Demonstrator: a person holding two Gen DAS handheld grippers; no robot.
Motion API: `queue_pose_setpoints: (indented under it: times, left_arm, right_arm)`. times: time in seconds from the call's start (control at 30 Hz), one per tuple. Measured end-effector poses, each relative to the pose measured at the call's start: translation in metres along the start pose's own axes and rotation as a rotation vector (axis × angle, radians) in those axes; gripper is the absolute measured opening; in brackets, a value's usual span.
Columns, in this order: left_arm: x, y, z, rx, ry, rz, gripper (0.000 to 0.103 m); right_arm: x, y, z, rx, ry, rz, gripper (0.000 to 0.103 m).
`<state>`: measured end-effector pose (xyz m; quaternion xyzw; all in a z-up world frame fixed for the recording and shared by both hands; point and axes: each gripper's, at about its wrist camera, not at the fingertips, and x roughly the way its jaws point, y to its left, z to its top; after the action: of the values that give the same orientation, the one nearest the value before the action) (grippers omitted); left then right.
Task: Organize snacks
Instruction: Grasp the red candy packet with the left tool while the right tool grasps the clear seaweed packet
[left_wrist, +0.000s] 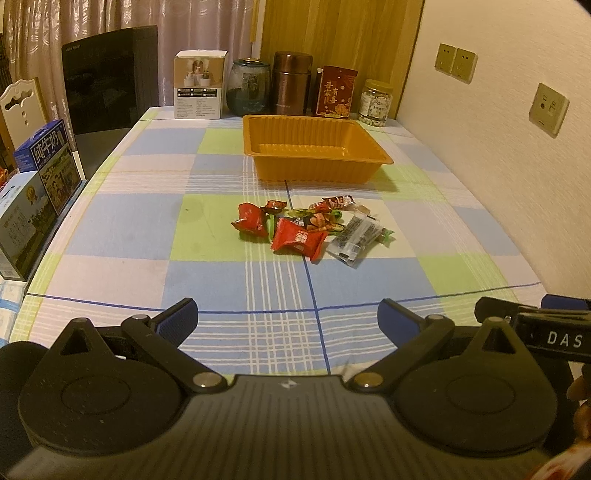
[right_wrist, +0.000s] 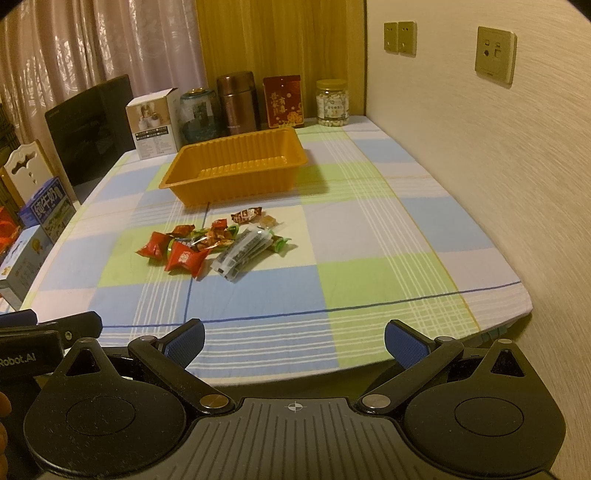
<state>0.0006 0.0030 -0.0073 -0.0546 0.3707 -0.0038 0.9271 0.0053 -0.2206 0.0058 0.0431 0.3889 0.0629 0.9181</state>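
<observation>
A heap of wrapped snacks (left_wrist: 308, 227) (right_wrist: 218, 243) lies mid-table on the checked cloth: red packets, green-wrapped sweets and a clear black-printed packet (left_wrist: 354, 236) (right_wrist: 242, 253). Behind it stands an orange plastic tray (left_wrist: 314, 149) (right_wrist: 236, 166) with nothing inside. My left gripper (left_wrist: 288, 319) hovers open over the near table edge, well short of the heap. My right gripper (right_wrist: 295, 339) is open too, near the front edge and right of the heap. Neither holds anything. The right gripper's body (left_wrist: 554, 332) shows at the left wrist view's right edge.
Along the back edge stand a white box (left_wrist: 199, 85), a glass jar (left_wrist: 249, 88), a brown flask (left_wrist: 291, 83), a red packet (left_wrist: 336, 92) and a nut jar (left_wrist: 376, 103). Milk cartons (left_wrist: 44, 166) and a dark chair (left_wrist: 107, 81) are left. A wall (right_wrist: 498, 166) runs along the right.
</observation>
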Motion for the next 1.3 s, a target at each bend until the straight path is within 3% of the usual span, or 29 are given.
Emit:
queue_pose_setpoints:
  times: [0.47,0.93,0.97,1.03,1.3]
  left_arm:
    - [0.031,0.03,0.026,-0.023,-0.006,0.021,0.103]
    - [0.072,0.027,0.047,0.075,-0.027,0.031,0.099]
    - [0.076,0.027,0.047,0.082,-0.026,0.027,0.098]
    - [0.086,0.027,0.047,0.094,-0.019,0.015,0.097]
    - [0.112,0.035,0.049,0.137,-0.004,-0.001,0.095]
  right_arm:
    - [0.026,0.009,0.025,-0.011,-0.041,0.009,0.103]
    - [0.076,0.007,0.041,0.036,-0.061,0.063,0.102]
    - [0.081,0.006,0.042,0.043,-0.058,0.069,0.099]
    - [0.094,0.007,0.044,0.055,-0.039,0.085,0.083]
    - [0.128,0.018,0.051,0.058,0.012,0.115,0.069]
